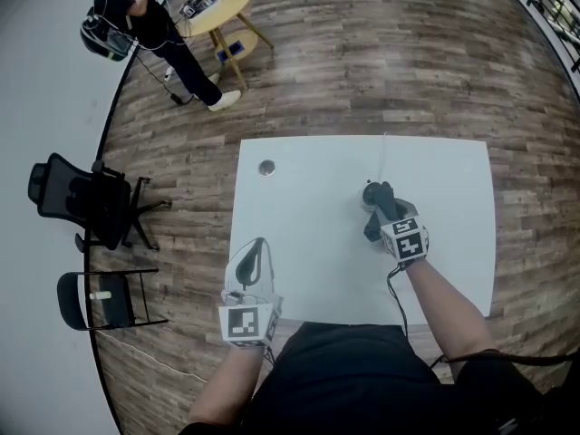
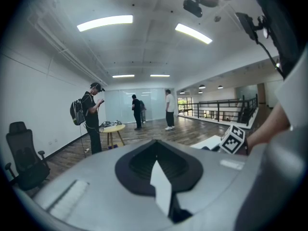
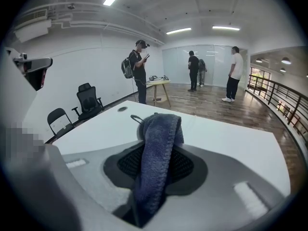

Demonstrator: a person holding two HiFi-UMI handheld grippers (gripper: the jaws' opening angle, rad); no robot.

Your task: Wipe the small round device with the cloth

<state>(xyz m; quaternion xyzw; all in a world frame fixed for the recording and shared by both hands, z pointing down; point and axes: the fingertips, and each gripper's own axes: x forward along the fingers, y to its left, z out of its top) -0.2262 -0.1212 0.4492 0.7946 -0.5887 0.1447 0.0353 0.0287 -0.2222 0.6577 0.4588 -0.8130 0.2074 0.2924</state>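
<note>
Right gripper (image 1: 375,199) jaws clamp a dark blue cloth (image 3: 156,153), whose draped end hides what lies beneath on the white table (image 1: 304,211); left gripper (image 1: 261,243) jaws together, empty.

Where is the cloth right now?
The cloth is pinched between the fingers of the right gripper. In the head view it is over the white table, right of the table's middle.

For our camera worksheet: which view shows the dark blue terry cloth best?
Right gripper view: the dark blue terry cloth fills the middle, clamped in the right gripper. Head view shows a dark lump; left gripper view, nothing.
</note>
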